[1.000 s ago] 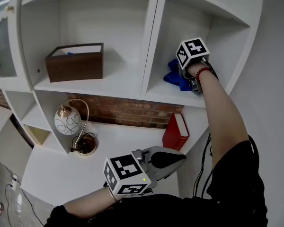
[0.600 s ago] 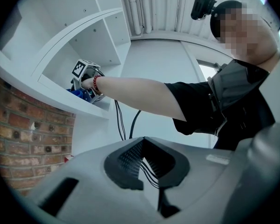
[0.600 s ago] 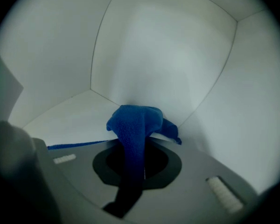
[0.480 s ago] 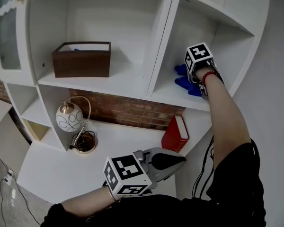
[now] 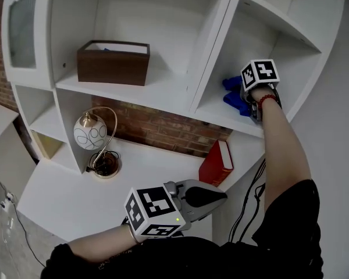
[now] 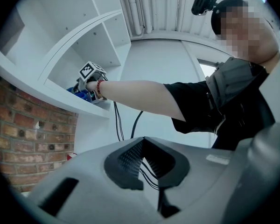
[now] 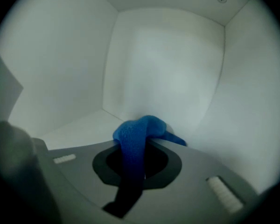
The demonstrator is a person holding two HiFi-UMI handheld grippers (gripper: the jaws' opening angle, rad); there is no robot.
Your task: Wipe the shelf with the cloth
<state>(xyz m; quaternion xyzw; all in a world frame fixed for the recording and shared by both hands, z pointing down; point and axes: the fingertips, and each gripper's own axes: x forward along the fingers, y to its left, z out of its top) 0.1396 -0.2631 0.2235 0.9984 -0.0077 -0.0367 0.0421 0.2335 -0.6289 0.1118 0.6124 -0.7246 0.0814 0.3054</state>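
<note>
Your left gripper hangs low, well below the shelf. Its ribbed dark pads meet at the tip with nothing between them, so it is out of this job.

Your right gripper is the one inside the right-hand compartment, jaws clamped on the cloth. The cloth is a soft, nubbly blue strip. Its long axis runs up through the jaw opening and out past the fingertips, ending in a rounded wad that droops forward, with a small tail off to the right.

The board you need to wipe is smooth, matte white. It lies below and to the left of those fingertips, and the back wall is close ahead of them. By my reading, the wad has to go down onto the board before you sweep.
</note>
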